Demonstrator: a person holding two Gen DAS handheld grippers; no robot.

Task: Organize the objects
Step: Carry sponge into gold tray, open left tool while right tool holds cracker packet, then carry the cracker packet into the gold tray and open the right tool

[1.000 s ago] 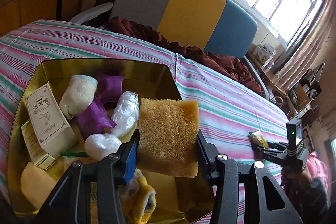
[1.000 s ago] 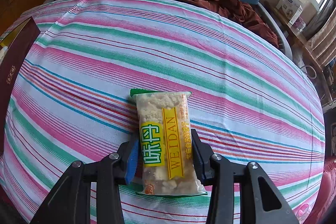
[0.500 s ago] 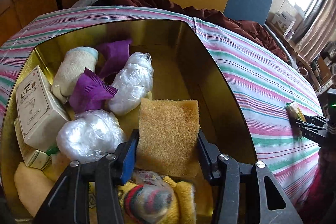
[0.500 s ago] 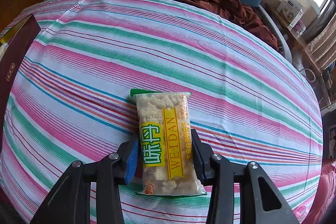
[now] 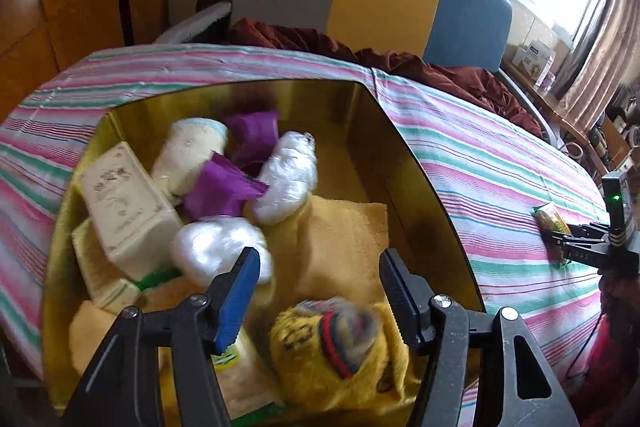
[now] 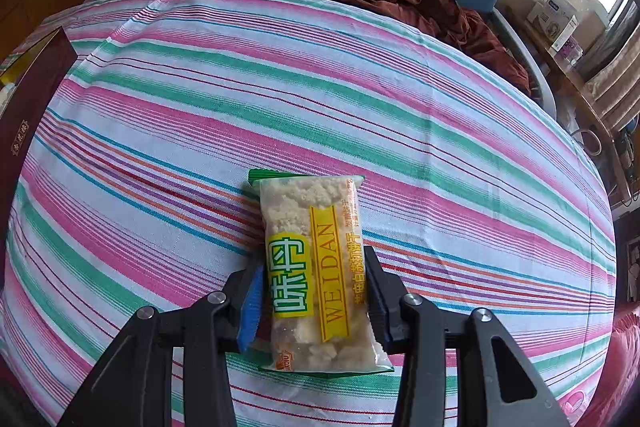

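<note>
Your left gripper [image 5: 316,281] is opening, the yellow sponge [image 5: 340,239] just ahead, seemingly free in the gold box [image 5: 404,163]; lift straight out. Your right gripper [image 6: 314,287] pinches the snack packet [image 6: 316,267] (resting on the striped cloth [image 6: 280,87]).

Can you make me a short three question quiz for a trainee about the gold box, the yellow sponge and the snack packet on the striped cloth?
1. True or false: the yellow sponge lies inside the gold box.
2. Which does the right gripper hold? A) a purple sachet B) the snack packet C) a white carton
3. Fill in: the snack packet rests on the ______ cloth.

Key
1. True. The sponge lies in the box, and the left gripper is opening, its fingers clear of the sponge.
2. B. The pads press on both long edges of the packet.
3. Striped.
</note>
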